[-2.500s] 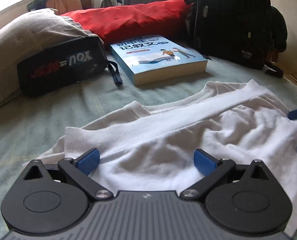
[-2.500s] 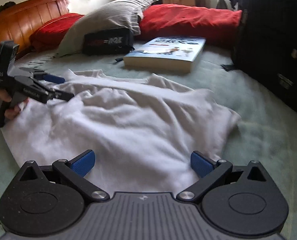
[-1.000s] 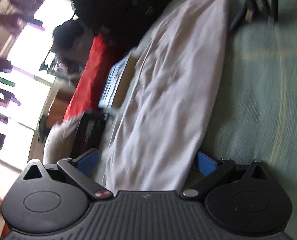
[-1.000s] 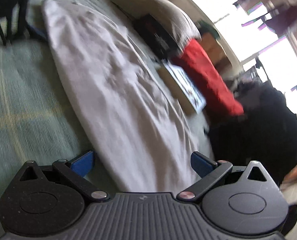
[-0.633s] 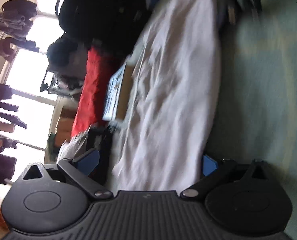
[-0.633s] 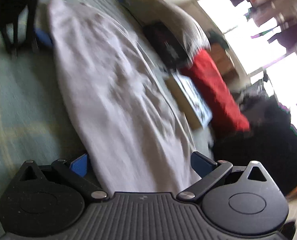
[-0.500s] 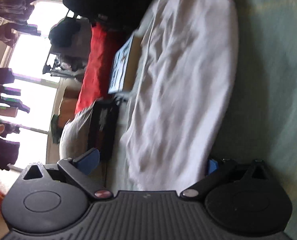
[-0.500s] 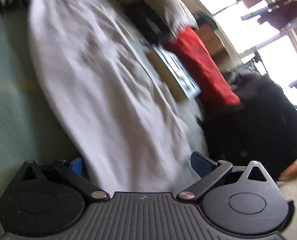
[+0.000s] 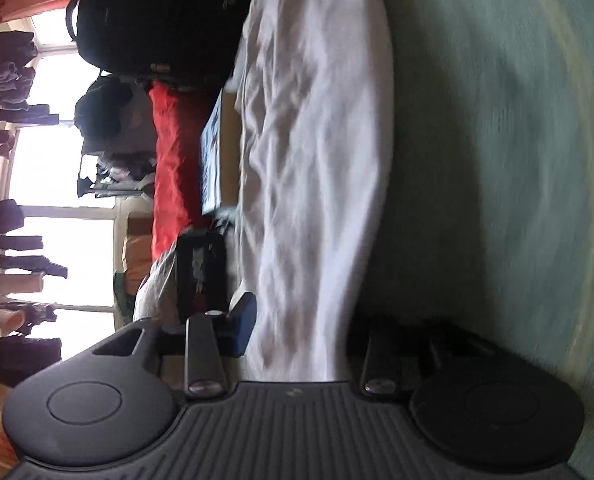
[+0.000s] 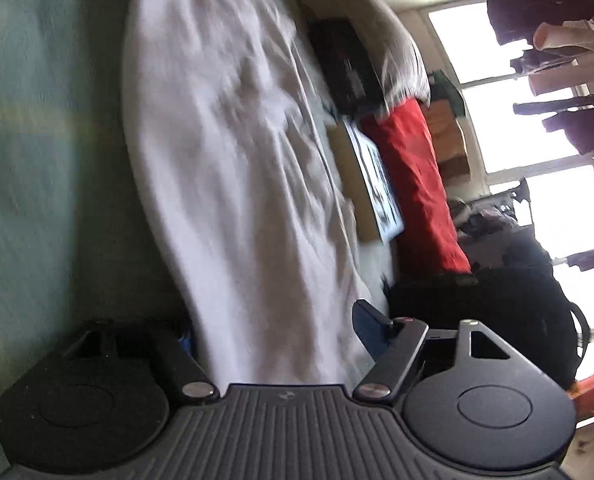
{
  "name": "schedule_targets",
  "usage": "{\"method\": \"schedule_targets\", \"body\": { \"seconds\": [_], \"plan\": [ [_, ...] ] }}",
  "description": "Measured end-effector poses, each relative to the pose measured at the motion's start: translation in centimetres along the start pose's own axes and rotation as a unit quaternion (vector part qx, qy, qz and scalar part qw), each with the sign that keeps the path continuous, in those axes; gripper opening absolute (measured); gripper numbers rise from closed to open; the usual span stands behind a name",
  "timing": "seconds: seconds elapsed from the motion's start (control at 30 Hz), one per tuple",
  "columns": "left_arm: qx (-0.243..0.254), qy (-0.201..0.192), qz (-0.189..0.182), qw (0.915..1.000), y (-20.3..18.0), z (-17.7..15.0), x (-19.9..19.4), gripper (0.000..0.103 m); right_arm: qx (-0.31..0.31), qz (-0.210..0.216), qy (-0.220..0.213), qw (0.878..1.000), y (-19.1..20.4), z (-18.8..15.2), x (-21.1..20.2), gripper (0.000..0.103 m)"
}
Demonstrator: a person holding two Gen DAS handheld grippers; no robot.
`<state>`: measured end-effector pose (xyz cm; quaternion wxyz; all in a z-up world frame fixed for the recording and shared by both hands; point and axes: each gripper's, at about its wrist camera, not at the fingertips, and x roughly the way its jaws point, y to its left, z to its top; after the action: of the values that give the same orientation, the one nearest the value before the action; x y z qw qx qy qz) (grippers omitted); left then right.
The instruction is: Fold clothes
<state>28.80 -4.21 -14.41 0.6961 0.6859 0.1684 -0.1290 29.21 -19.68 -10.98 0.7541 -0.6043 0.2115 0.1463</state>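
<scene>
Gripping opposite ends of the white garment (image 9: 317, 168), the left gripper (image 9: 297, 332) has narrowed onto the cloth, whereas the right gripper (image 10: 281, 332) stands wider, closure uncertain. The garment lies crumpled along the near edge of the green bed (image 9: 497, 160), short of the book (image 10: 373, 184). No finished fold shows; folding remains.
</scene>
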Motion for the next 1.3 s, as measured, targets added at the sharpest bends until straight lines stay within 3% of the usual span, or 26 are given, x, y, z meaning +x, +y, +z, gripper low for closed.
{"method": "schedule_targets", "body": {
  "seconds": [0.03, 0.07, 0.1, 0.13, 0.17, 0.2, 0.27, 0.43, 0.77, 1.3],
  "plan": [
    [0.0, 0.002, 0.0, 1.0, -0.2, -0.2, 0.0, 0.034, 0.01, 0.002, 0.0, 1.0, 0.0, -0.3, -0.1, 0.075],
    [0.001, 0.003, 0.0, 1.0, -0.3, -0.4, 0.0, 0.031, 0.009, 0.007, -0.001, 1.0, 0.4, -0.2, -0.3, 0.064],
    [0.001, 0.005, 0.0, 1.0, -0.4, -0.5, 0.0, 0.018, 0.004, 0.011, -0.001, 1.0, 1.0, -0.1, -0.4, 0.056],
    [0.002, 0.006, 0.0, 1.0, -0.6, -0.7, 0.1, 0.002, -0.011, 0.016, -0.002, 1.0, 1.7, 0.1, -0.5, 0.039],
    [0.002, 0.008, -0.001, 1.0, -0.7, -0.9, 0.1, 0.0, -0.029, 0.021, -0.003, 0.999, 2.6, 0.3, -0.6, 0.016],
    [0.0, 0.008, -0.001, 1.0, -0.8, -1.0, 0.1, 0.0, -0.037, 0.025, -0.002, 0.999, 2.9, 0.4, -0.5, 0.007],
    [-0.017, 0.004, -0.018, 0.9997, 0.1, -1.3, 0.1, 0.0, -0.047, 0.033, -0.001, 0.998, 3.4, 0.5, -0.4, 0.008],
    [-0.053, -0.001, -0.044, 0.9977, 1.9, -1.8, -0.8, 0.001, 0.003, 0.074, -0.002, 0.997, 0.4, 0.6, -1.0, 0.005],
    [-0.039, -0.008, -0.051, 0.9979, 2.1, -2.6, -5.5, 0.001, 0.02, 0.107, -0.014, 0.994, 0.1, -0.1, -6.6, 0.005],
    [-0.013, -0.036, -0.092, 0.995, -3.1, -5.0, -21.7, 0.001, 0.031, 0.172, -0.025, 0.984, 3.4, -1.3, -18.7, 0.005]
  ]
}}
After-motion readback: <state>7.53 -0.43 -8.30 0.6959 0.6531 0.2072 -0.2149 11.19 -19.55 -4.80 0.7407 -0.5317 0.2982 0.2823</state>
